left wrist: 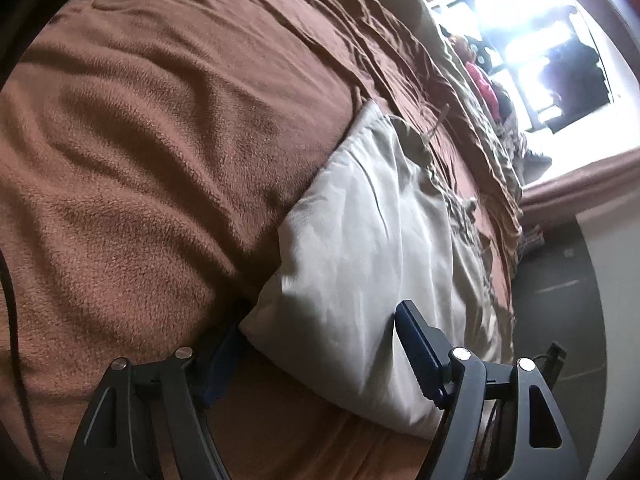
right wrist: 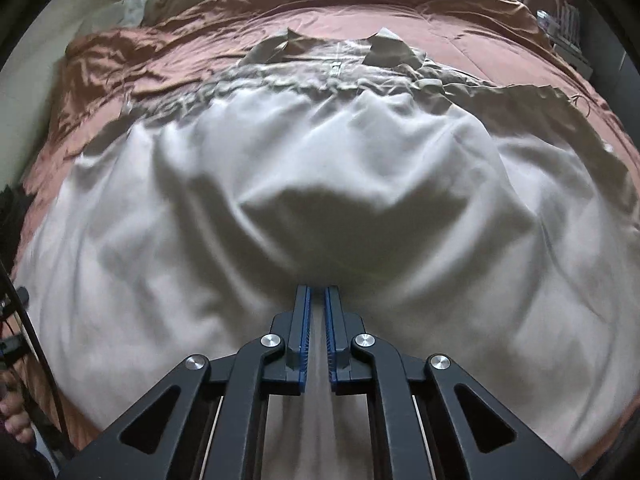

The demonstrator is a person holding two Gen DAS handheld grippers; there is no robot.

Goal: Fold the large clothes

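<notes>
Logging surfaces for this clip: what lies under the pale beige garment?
The pale beige garment lies spread on a rust-brown bedcover, visible all around its edges. The part directly beneath is covered. The right gripper pinches its near edge.

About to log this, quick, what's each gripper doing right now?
Left gripper: open, straddling the pale garment's edge.
Right gripper: shut on a fold of that garment.
</notes>
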